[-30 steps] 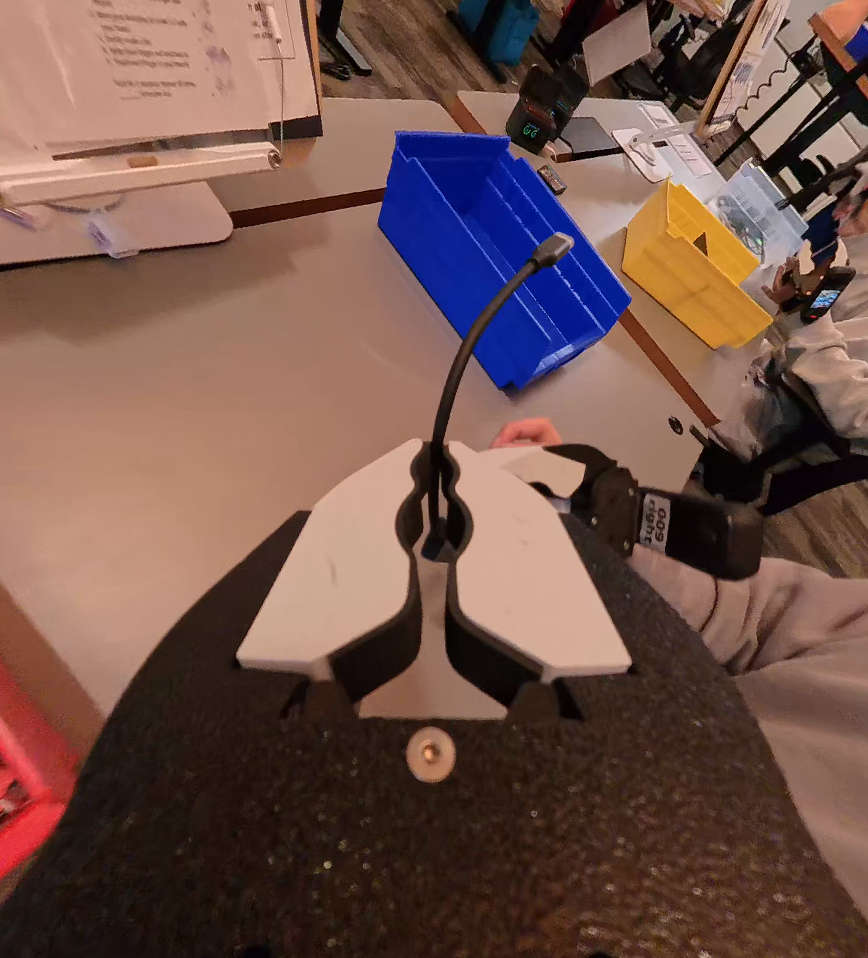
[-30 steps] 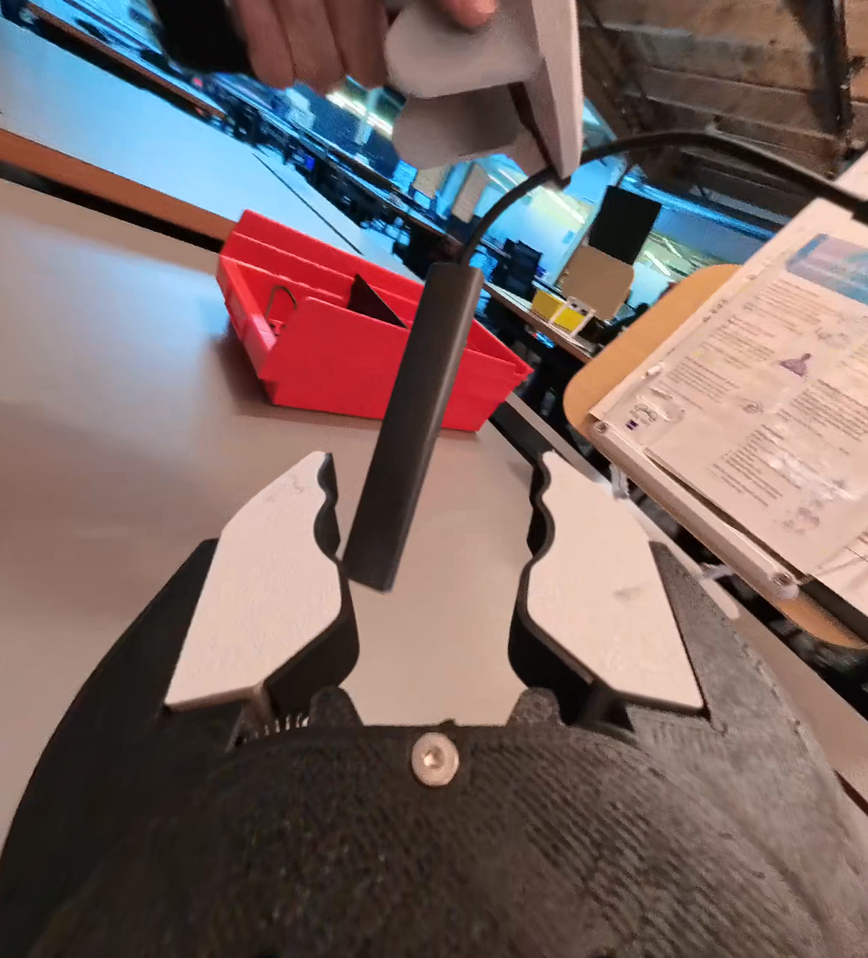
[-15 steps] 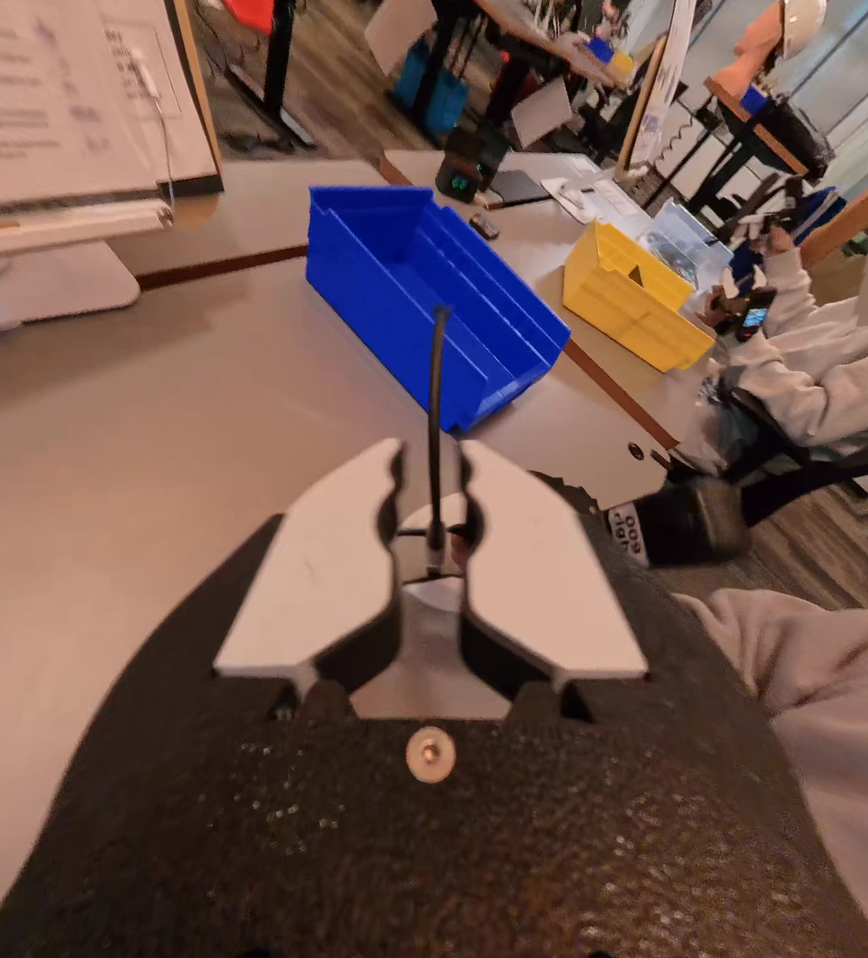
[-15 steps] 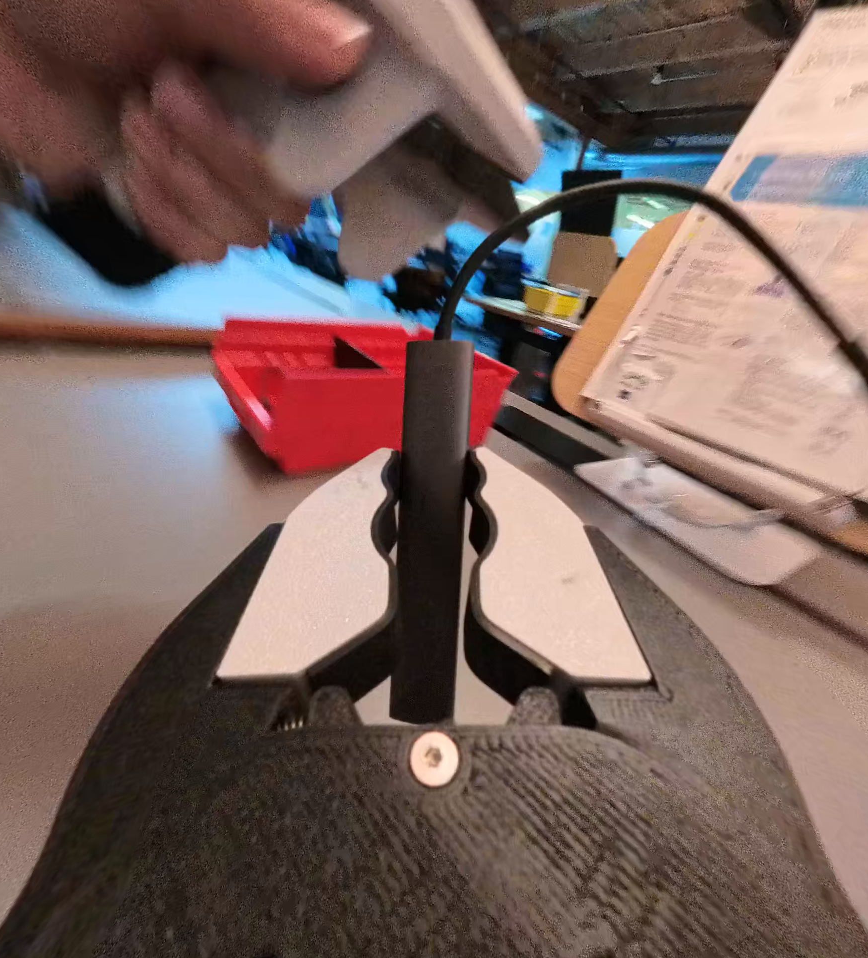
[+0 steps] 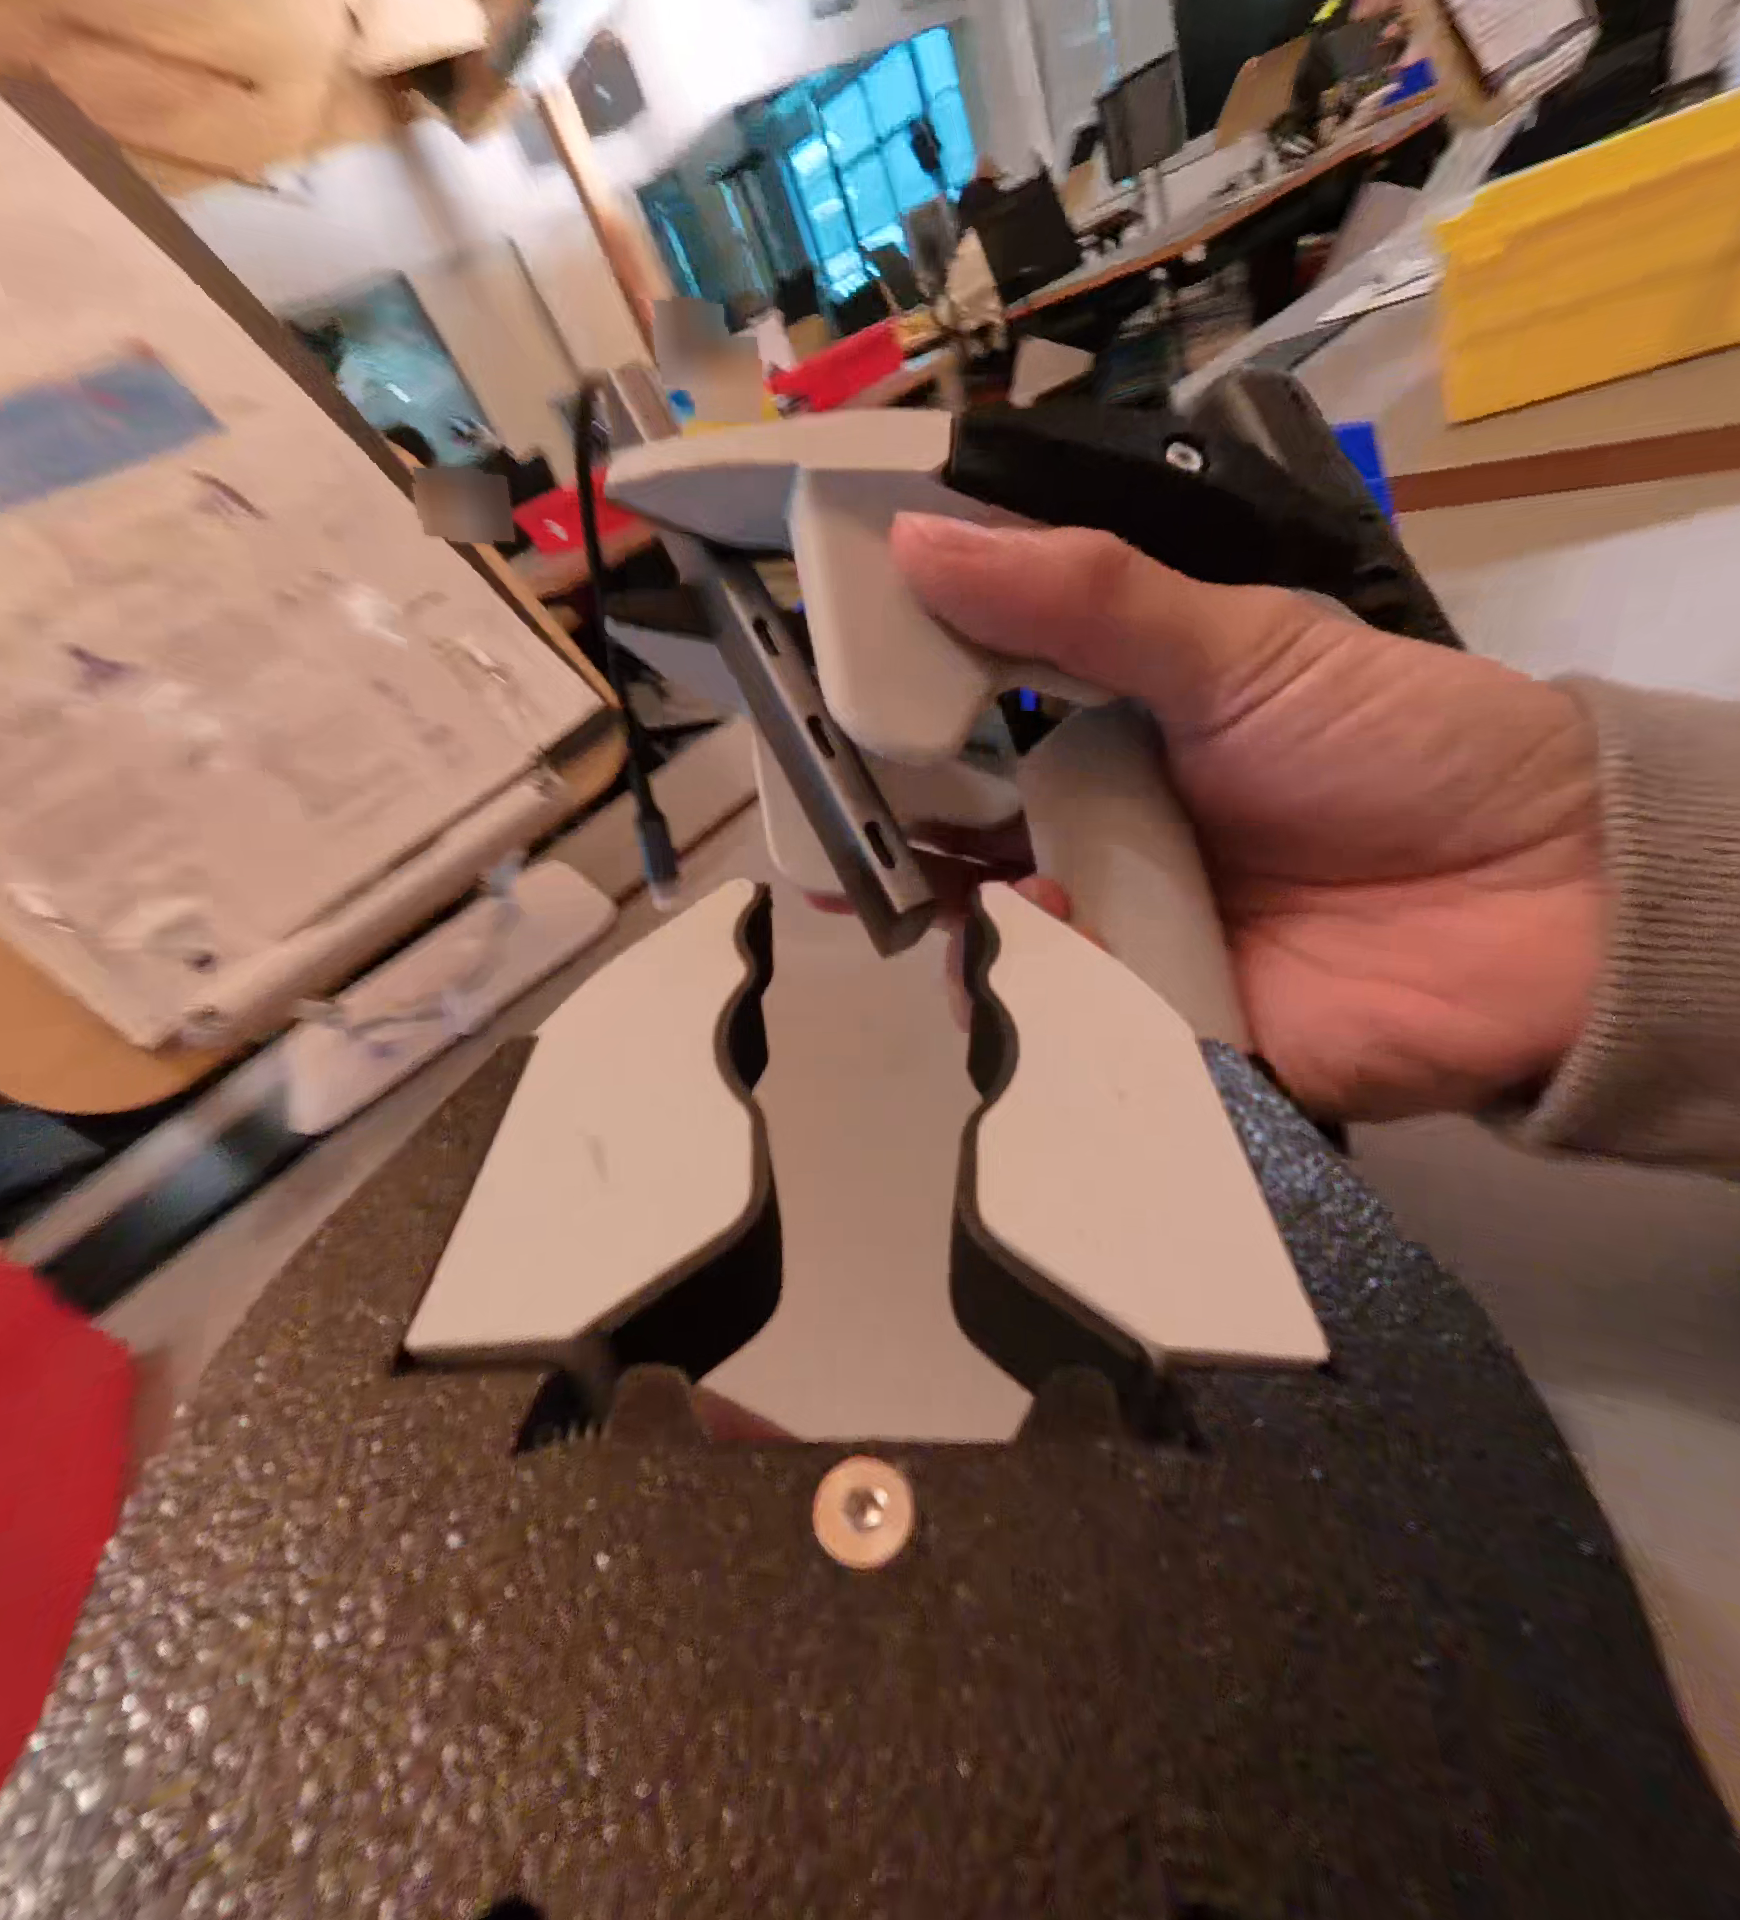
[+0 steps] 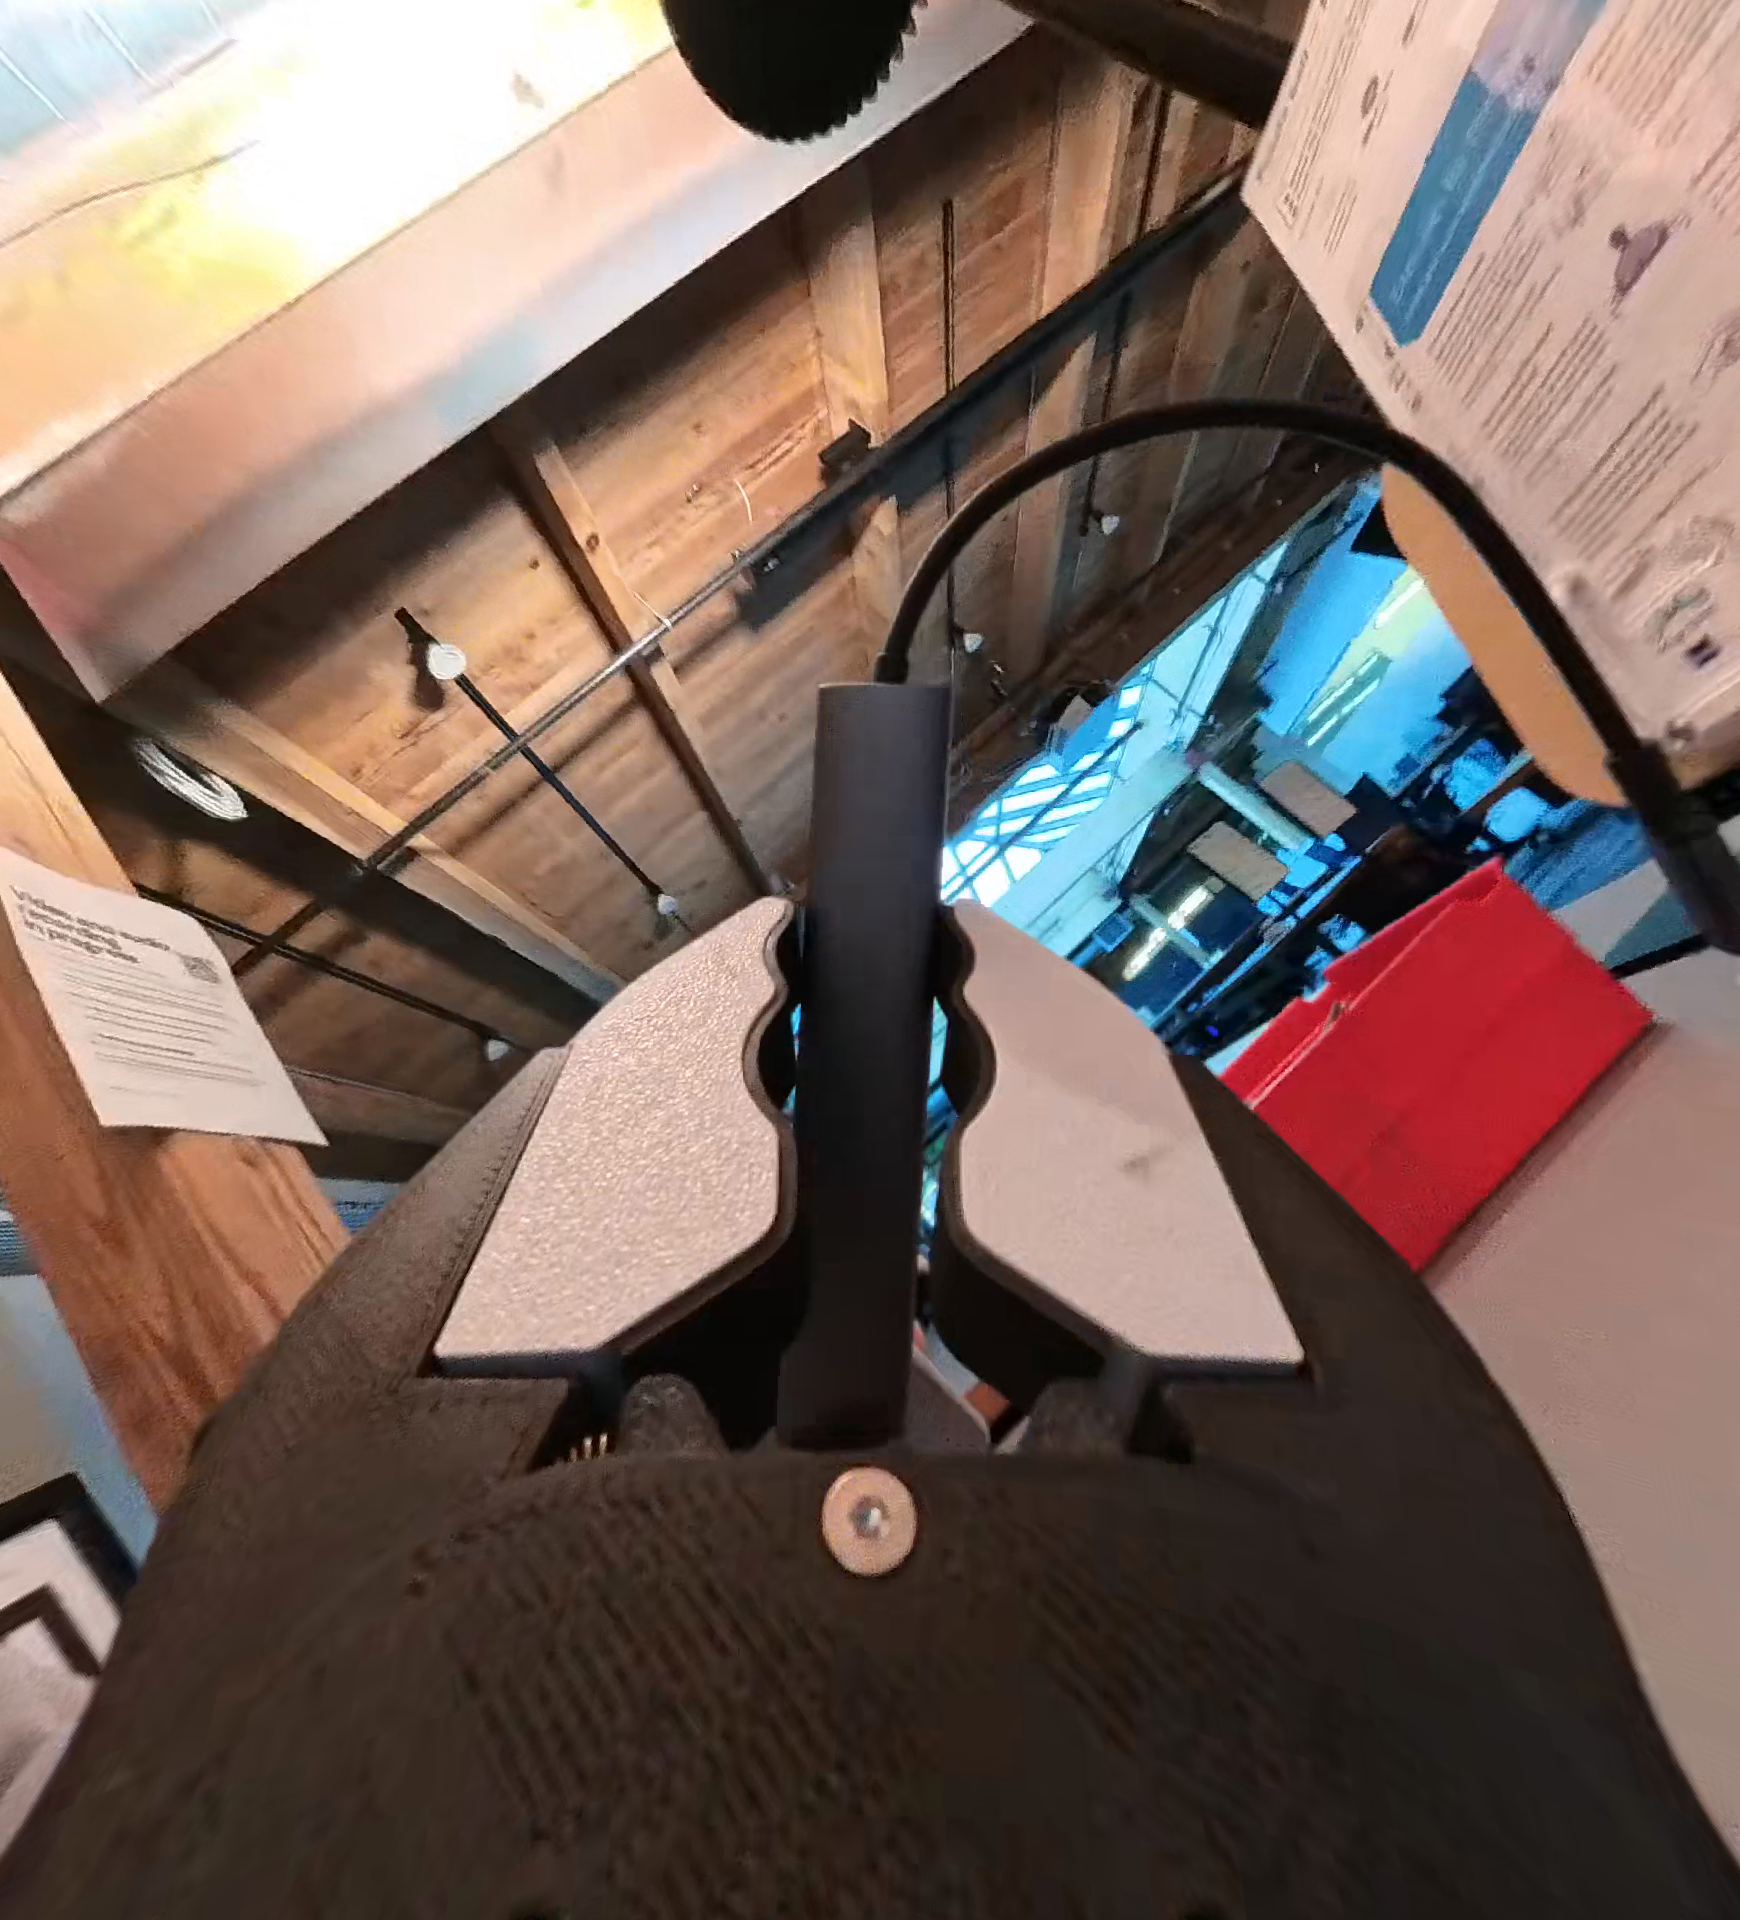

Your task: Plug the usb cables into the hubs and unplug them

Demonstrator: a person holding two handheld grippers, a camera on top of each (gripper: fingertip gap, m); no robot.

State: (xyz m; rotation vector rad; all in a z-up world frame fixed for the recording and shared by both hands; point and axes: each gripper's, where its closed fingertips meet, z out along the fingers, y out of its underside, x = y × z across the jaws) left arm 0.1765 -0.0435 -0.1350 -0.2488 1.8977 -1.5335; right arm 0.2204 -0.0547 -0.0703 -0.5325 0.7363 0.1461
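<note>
My right gripper (image 6: 871, 920) is shut on a dark grey USB hub (image 6: 866, 1039), which stands up between its fingers. The hub's own black cable (image 6: 1157, 426) arcs up and right, and its plug (image 6: 1718, 894) hangs free. My left gripper (image 5: 866, 914) is open and empty. In the left wrist view the right gripper (image 5: 720, 499), held in a hand (image 5: 1313, 790), is just ahead. The hub (image 5: 814, 748) slants down from it, ports showing, its lower end just above my left fingertips. The cable plug (image 5: 660, 852) hangs left of it, plugged into nothing.
A tilted document stand with printed sheets (image 5: 170, 675) stands at the left; it also shows in the right wrist view (image 6: 1593, 312). A red bin (image 6: 1417, 1060) sits on the grey table (image 6: 1676, 1247). A yellow bin (image 5: 1624, 239) is at the far right. Tip to tip, the grippers are about 8 cm apart.
My left gripper let go of the cable and opened. My right gripper shut on the hub. Both grippers swung round; the left one now faces the right one.
</note>
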